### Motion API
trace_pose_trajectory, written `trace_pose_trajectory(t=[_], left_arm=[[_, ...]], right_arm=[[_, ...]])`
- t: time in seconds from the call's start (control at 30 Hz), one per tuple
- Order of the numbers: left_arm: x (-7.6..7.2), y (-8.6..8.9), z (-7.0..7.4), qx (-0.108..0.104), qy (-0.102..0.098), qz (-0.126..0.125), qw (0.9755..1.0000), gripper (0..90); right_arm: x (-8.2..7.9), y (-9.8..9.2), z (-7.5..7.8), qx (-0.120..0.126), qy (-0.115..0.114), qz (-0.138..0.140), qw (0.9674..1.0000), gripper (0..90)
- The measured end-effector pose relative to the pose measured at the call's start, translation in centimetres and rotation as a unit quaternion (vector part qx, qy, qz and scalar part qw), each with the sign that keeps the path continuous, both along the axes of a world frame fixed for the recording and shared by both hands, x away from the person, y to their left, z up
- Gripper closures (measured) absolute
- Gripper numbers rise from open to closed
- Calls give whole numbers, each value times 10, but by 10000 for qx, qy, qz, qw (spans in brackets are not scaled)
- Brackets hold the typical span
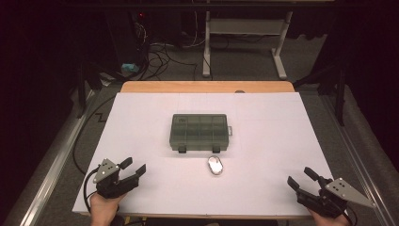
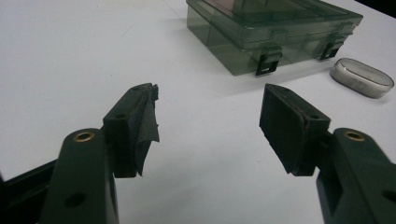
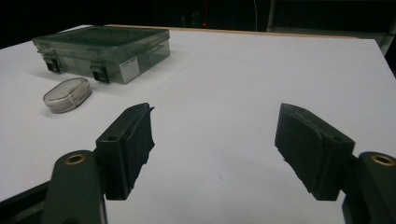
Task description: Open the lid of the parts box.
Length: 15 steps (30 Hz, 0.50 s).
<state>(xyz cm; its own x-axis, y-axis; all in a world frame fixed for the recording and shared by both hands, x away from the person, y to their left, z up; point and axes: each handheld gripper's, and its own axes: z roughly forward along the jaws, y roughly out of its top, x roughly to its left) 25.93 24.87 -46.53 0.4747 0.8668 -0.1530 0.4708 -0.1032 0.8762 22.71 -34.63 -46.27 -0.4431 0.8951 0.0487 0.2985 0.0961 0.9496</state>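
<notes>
A smoky-green clear plastic compartment box lies closed in the middle of the white table, with two dark latches on its near side. Just in front of it sits a small oval silver tin. My left gripper rests near the front left corner, held by a hand, its jaws open and empty. My right gripper stands at the front right corner, also open with nothing between the jaws. From the left gripper view the box and tin lie ahead to the right; from the right gripper view the box and tin lie ahead to the left.
The white table top has a wooden strip along its far edge. Beyond it are a desk frame and loose cables on the grey floor. Dark stands flank both sides.
</notes>
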Motion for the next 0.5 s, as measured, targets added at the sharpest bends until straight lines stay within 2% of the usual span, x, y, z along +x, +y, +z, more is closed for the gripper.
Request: trace_pose_trajectory(t=[0.5], left_arm=[[0,0,0,-69,43,-23,10000,369]], right_arm=[[0,1,0,14,-5,45,10000,276]])
